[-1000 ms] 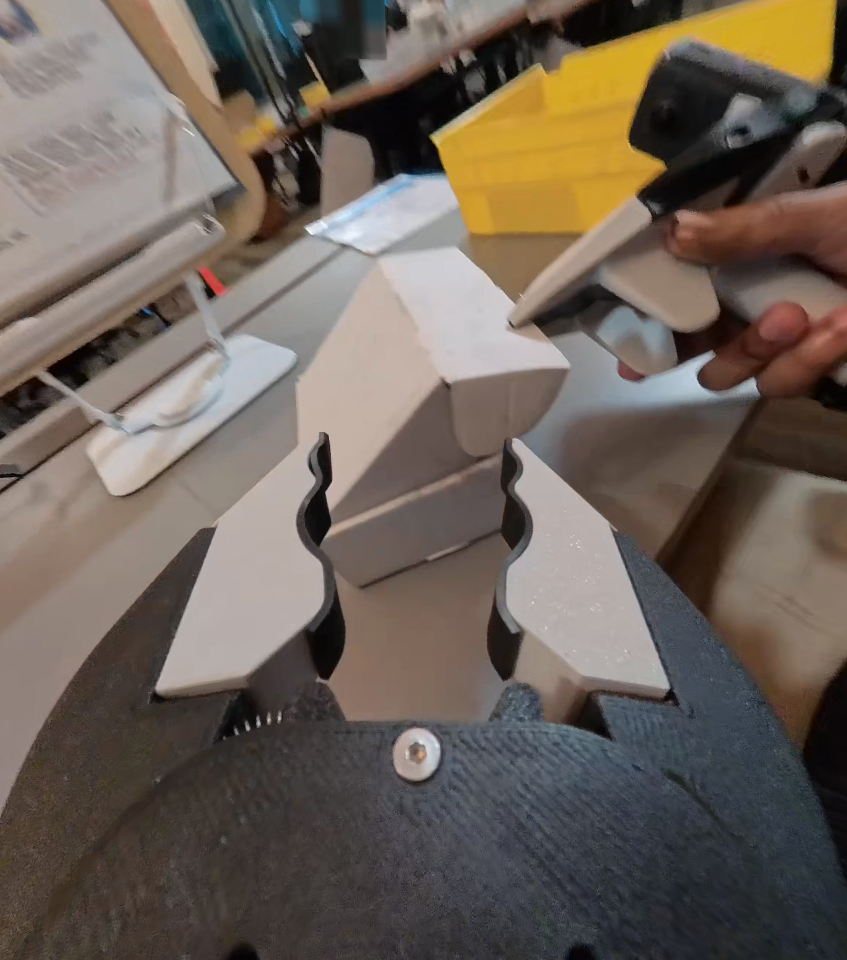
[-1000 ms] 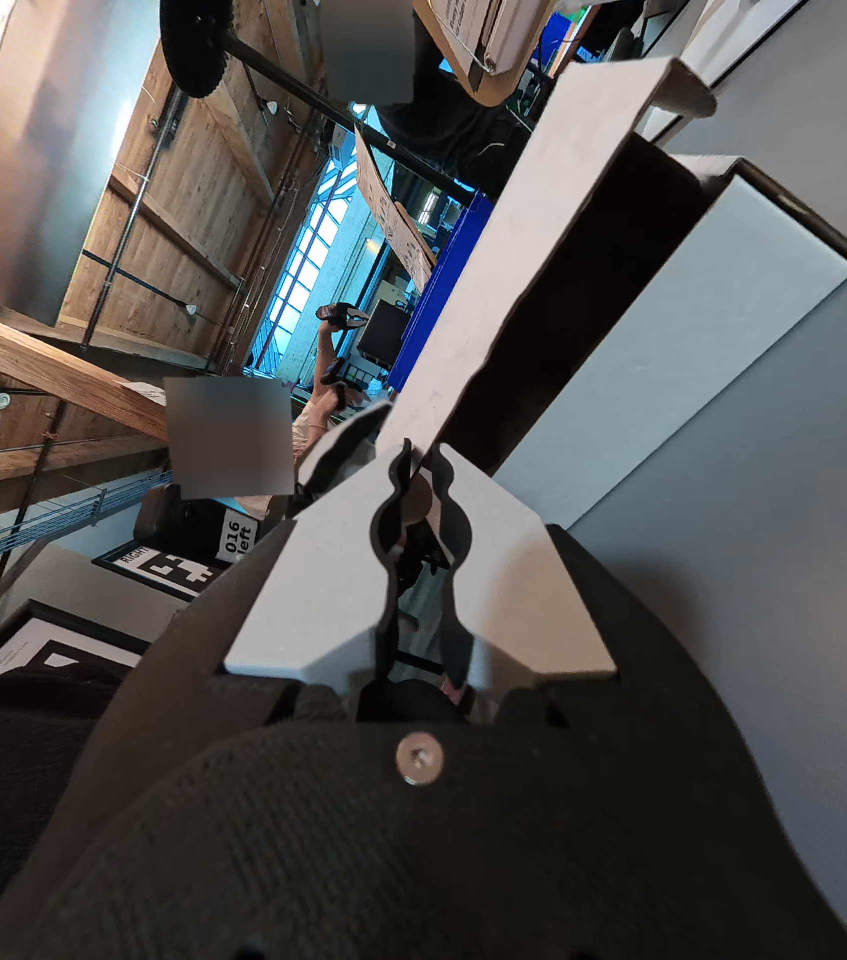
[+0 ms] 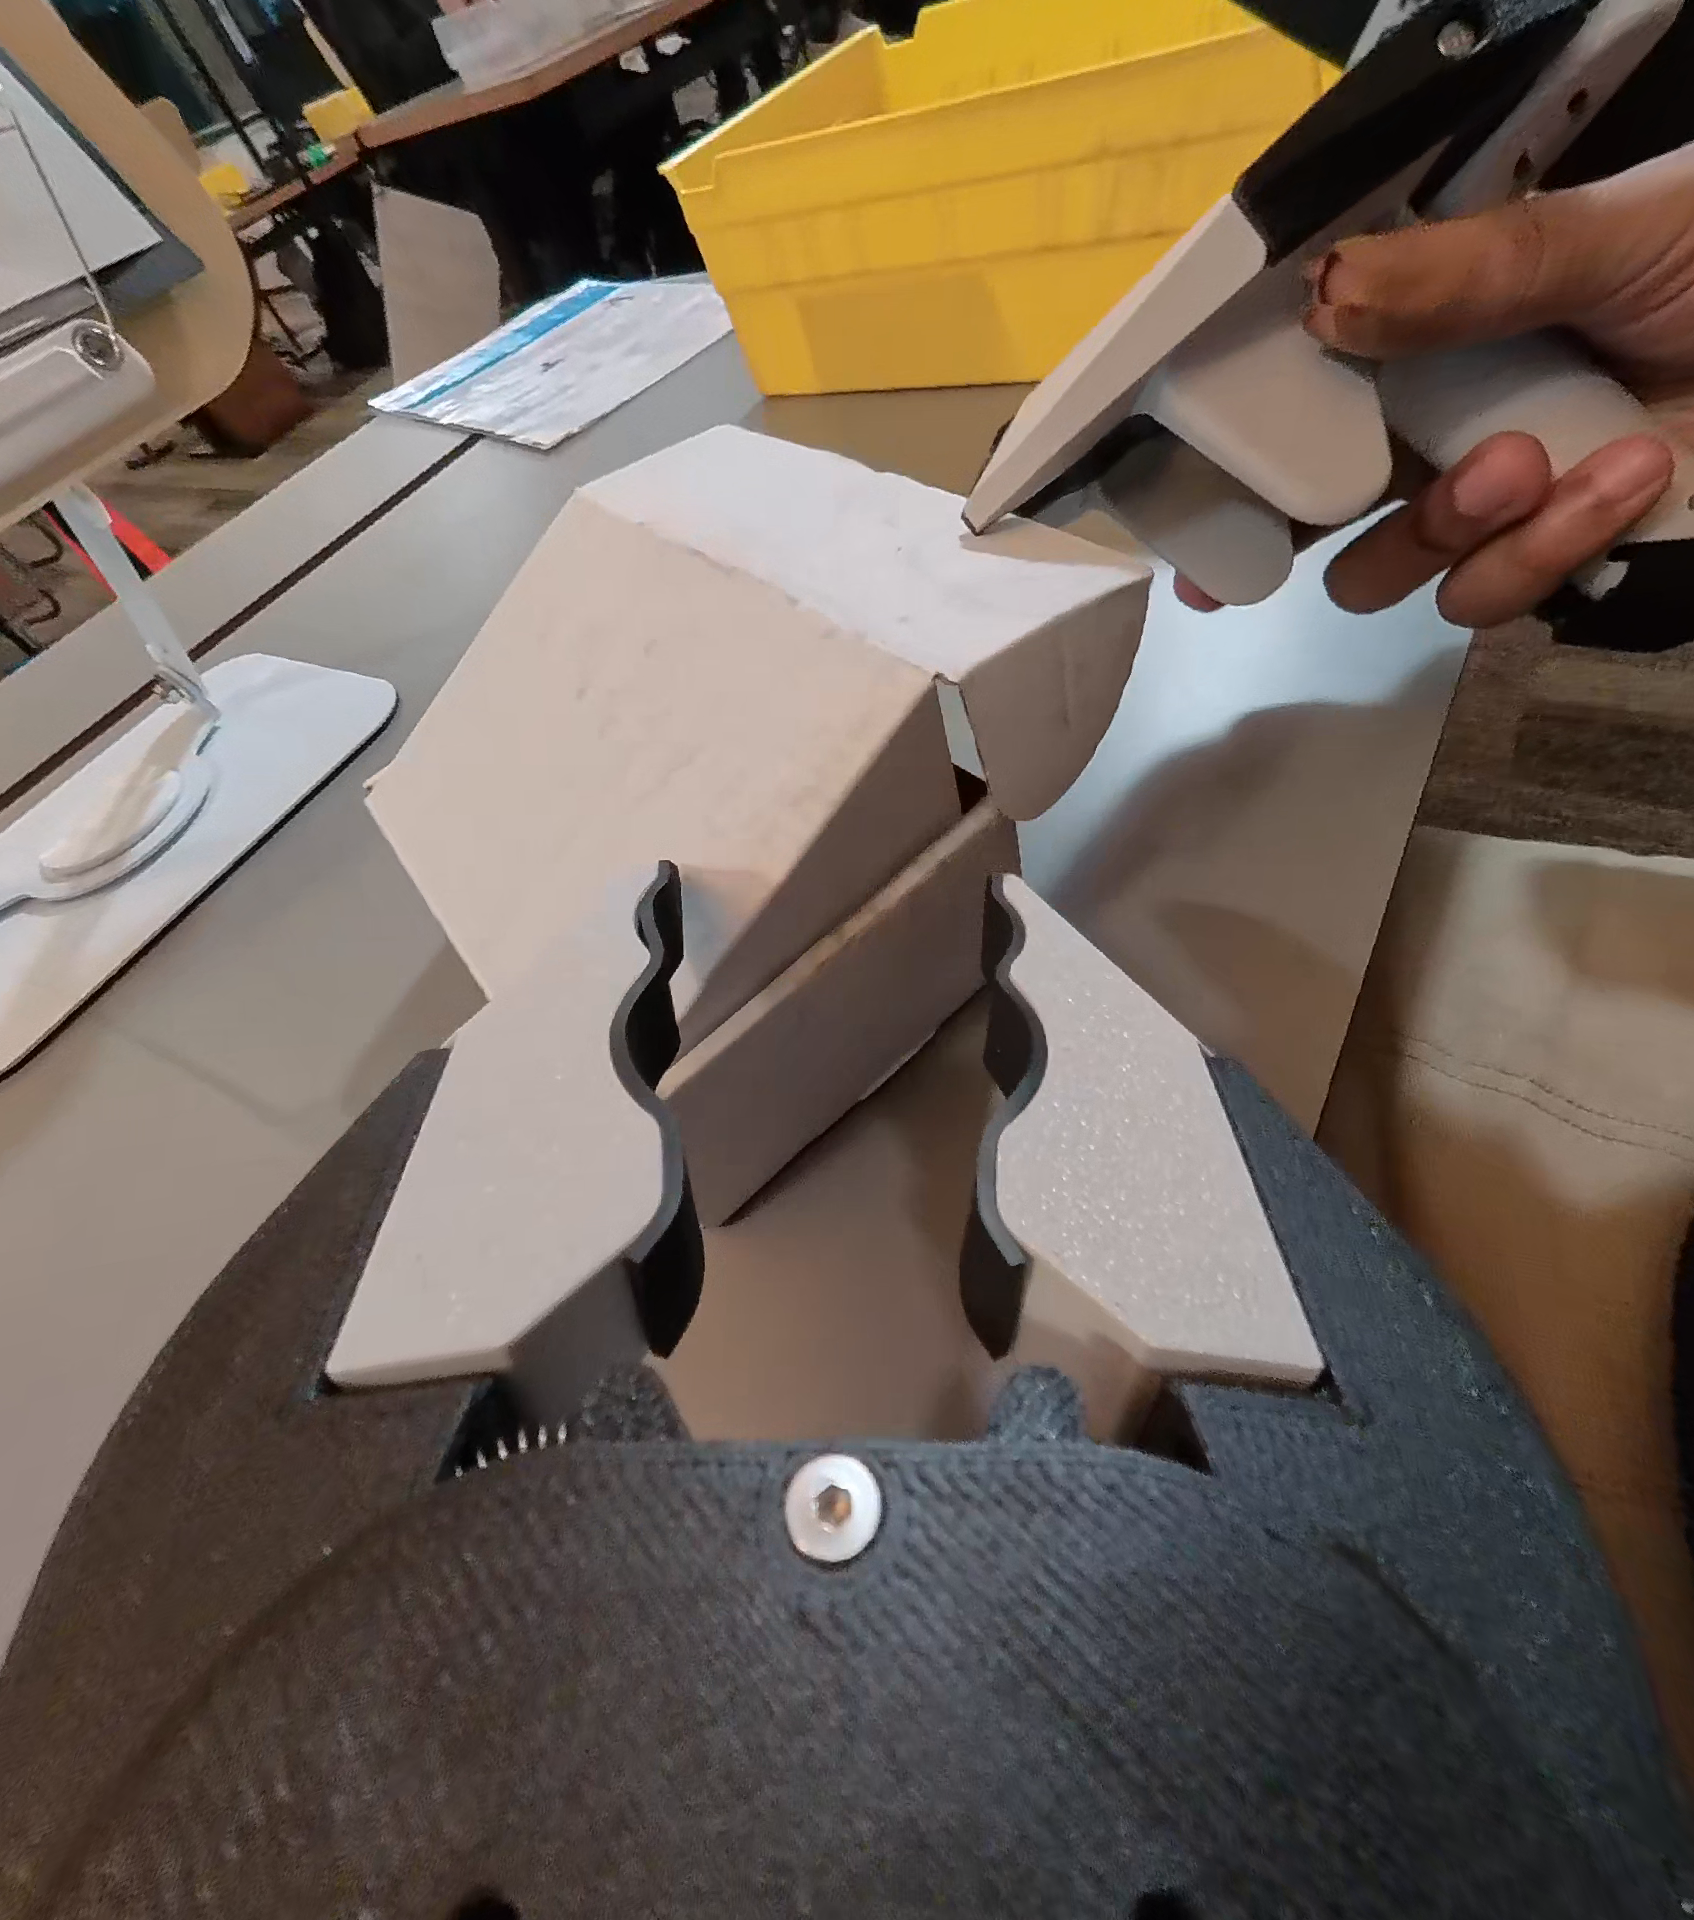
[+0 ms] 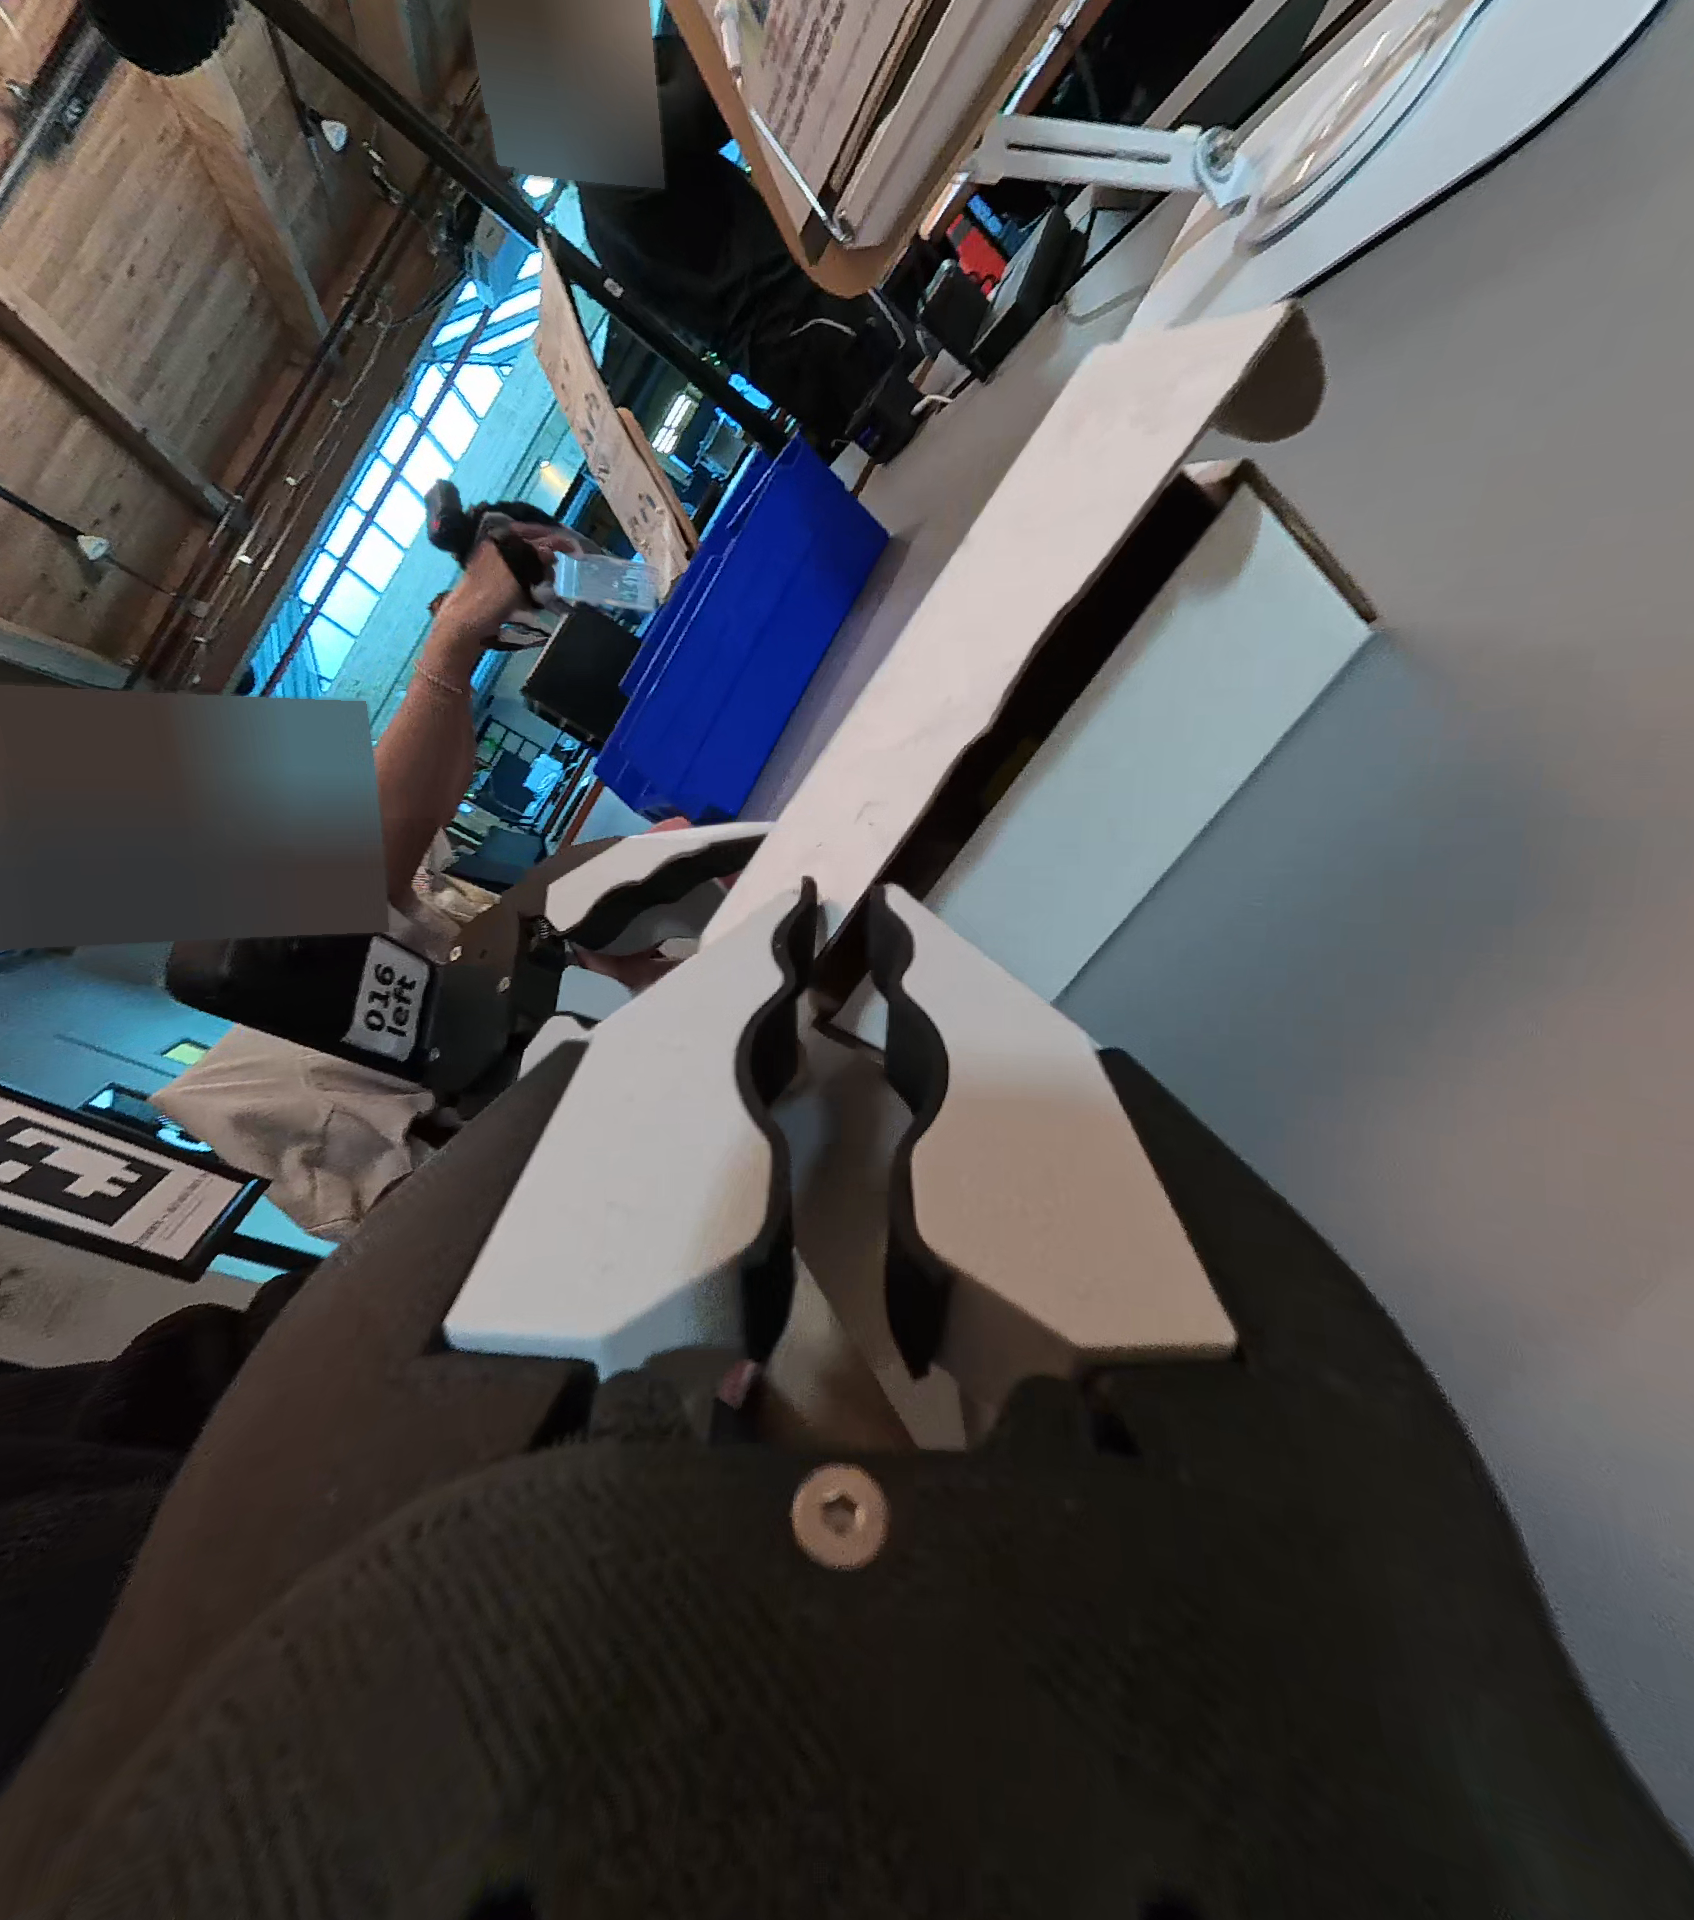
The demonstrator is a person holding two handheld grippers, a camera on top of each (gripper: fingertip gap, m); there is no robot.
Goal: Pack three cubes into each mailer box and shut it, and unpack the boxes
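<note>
Lowered since the earlier frame, the mailer box (image 3: 718, 727) lid stands partly closed on the grey table (image 3: 199, 1039); right gripper (image 4: 838, 914) apparently pinches its flap, left gripper (image 3: 827, 935) spread beside it; yellow bin (image 3: 968, 197) behind.

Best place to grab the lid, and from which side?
Probably the lid by its front flap, coming from the open front. The flap is folded down clear of the base, leaving a thin free edge that the right tool can pinch.
</note>
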